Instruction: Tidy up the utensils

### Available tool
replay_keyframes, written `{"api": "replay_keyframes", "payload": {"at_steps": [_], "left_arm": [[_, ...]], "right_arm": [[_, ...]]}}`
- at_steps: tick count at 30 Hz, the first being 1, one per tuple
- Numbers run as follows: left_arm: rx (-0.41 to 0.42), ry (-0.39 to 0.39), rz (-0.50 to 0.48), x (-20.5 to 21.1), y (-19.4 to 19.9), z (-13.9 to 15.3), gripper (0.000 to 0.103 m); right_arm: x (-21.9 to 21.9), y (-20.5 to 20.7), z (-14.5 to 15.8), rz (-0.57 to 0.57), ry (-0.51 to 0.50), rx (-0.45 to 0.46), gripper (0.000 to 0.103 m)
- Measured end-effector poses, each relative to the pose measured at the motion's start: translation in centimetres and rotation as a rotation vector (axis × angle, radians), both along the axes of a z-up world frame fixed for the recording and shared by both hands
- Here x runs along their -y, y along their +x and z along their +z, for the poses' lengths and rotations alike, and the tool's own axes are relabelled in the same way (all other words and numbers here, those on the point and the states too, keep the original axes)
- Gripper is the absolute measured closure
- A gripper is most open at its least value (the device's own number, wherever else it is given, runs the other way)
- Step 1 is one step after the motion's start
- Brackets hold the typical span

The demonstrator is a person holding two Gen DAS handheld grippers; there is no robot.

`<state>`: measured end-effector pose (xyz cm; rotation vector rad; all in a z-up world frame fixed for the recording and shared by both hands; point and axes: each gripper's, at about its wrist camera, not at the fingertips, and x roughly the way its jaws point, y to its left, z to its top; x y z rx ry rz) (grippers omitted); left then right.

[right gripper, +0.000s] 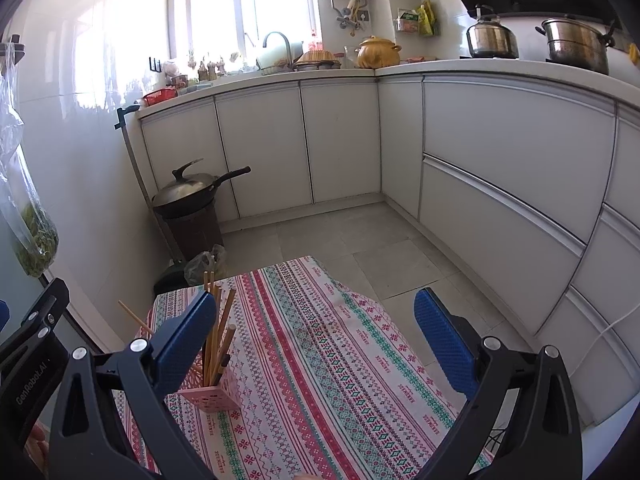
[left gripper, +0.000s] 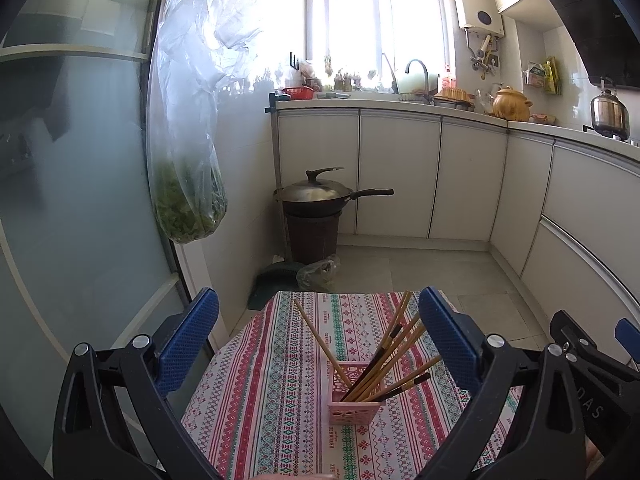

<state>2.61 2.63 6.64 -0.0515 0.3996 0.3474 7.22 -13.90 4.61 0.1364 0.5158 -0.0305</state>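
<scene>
A pink perforated utensil holder (left gripper: 354, 400) stands on a table with a striped patterned cloth (left gripper: 272, 392). Several wooden chopsticks (left gripper: 384, 356) stand in it, fanned out, some with dark tips. My left gripper (left gripper: 318, 344) is open and empty, its blue pads either side of the holder and above it. In the right wrist view the holder (right gripper: 214, 394) and chopsticks (right gripper: 216, 340) sit at the left, partly behind the left blue pad. My right gripper (right gripper: 316, 344) is open and empty over the cloth (right gripper: 340, 360), to the right of the holder.
A wok with lid (left gripper: 316, 192) rests on a brown bin on the floor beyond the table. A plastic bag of greens (left gripper: 188, 200) hangs at the left. White cabinets (right gripper: 500, 184) and a counter with pots line the back and right. Tiled floor lies between.
</scene>
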Motion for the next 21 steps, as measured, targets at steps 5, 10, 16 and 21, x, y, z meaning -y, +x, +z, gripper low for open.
{"api": "replay_keyframes", "payload": {"at_steps": [5, 10, 16, 21], "left_arm": [[0.008, 0.029, 0.009, 0.3, -0.1, 0.1, 0.007], [0.003, 0.053, -0.007, 0.9, 0.0, 0.0, 0.007], [0.000, 0.060, -0.018, 1.2, 0.0, -0.2, 0.008], [-0.023, 0.037, -0.034, 1.0, 0.3, 0.0, 0.007]], "right_arm": [[0.0, 0.2, -0.1, 0.001, 0.005, -0.012, 0.007], [0.0, 0.3, -0.3, 0.000, 0.006, -0.017, 0.007], [0.0, 0.3, -0.4, -0.005, 0.008, -0.018, 0.007], [0.1, 0.3, -0.3, -0.010, 0.007, -0.015, 0.007]]}}
